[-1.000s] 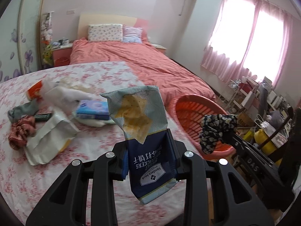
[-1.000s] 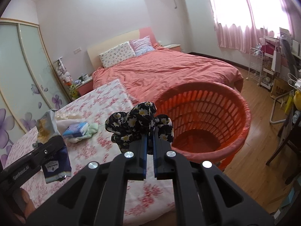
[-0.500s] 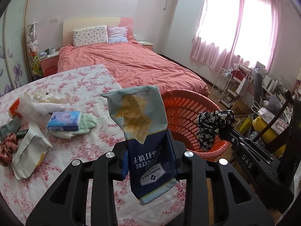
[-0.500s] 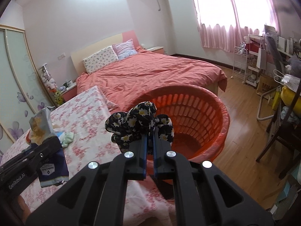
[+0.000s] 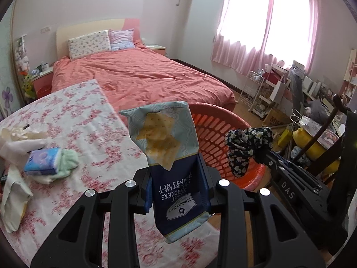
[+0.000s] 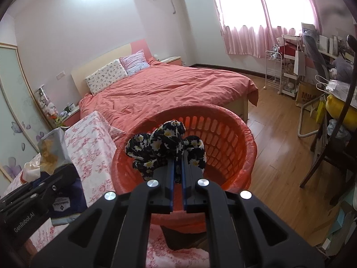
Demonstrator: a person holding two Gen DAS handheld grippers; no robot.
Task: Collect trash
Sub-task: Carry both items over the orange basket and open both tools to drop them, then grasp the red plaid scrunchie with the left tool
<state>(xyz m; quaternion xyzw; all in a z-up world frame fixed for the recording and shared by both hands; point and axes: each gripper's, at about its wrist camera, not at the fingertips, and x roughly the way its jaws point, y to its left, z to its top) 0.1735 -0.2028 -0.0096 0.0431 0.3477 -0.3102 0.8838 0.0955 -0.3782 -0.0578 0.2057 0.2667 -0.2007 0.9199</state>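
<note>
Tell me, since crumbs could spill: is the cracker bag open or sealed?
Open: the cracker bag, held by the left hand-held gripper, has a torn, gaping top.

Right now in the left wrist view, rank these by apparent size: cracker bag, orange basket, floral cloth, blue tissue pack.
1. cracker bag, inflated by nearness
2. orange basket, partly hidden
3. floral cloth
4. blue tissue pack

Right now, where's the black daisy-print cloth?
The black daisy-print cloth is pinched in the right hand-held gripper, hanging over the mouth of the orange slotted plastic basket beside the floral-clothed table.
</note>
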